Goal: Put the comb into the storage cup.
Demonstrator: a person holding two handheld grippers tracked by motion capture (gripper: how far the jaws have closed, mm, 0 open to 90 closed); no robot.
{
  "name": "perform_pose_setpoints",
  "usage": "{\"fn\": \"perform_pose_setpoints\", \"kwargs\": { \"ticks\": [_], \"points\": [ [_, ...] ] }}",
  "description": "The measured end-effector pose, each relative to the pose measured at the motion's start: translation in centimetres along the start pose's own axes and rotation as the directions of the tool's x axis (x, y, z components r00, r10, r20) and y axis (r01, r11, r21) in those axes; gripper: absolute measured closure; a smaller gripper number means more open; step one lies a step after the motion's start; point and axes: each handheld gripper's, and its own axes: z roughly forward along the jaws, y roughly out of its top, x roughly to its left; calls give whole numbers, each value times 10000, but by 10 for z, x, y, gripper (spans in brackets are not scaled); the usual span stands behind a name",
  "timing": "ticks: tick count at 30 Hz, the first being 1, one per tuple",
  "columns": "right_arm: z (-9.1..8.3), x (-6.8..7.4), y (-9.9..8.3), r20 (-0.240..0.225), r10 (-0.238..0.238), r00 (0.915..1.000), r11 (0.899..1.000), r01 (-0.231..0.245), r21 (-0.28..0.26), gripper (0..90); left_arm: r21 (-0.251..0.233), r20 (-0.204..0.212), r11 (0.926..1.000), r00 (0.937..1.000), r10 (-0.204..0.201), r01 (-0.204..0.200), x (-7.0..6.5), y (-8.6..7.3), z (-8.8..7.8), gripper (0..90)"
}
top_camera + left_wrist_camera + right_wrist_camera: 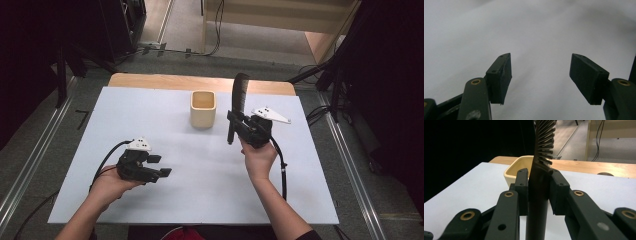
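Right tool [248, 126] pinches the black brush [240, 95] upright beside the cup [203, 109]; left tool [159, 166] gapes empty. A loose pinch could let it swing.

One cream cup [203, 109], one black hairbrush [239, 97], two tools, one table [150, 115]

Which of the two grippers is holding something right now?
The right gripper, shut on the black hairbrush; the left gripper is open and holds nothing.
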Motion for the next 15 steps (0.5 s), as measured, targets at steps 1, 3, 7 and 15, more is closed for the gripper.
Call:
{"fn": "perform_pose_setpoints", "kwargs": {
  "ticks": [1,3,7,15],
  "points": [
    [0,1,1,42,-7,10000,10000,7,-18,702,-38,-24,10000,10000,17,-17,0,-1,-1,354],
    [1,2,5,76,-84,9999,9999,85,-129,702,-71,-27,10000,10000,-25,25,1,-3,-2,354],
    [3,4,11,-26,-4,10000,9998,3,-197,702,-10,-79,9999,9999,-133,133,3,-6,-4,354],
    [10,8,18,-78,11,10000,9999,-13,-171,702,18,-145,9998,9997,-214,214,5,-12,-6,354]
  ]
}}
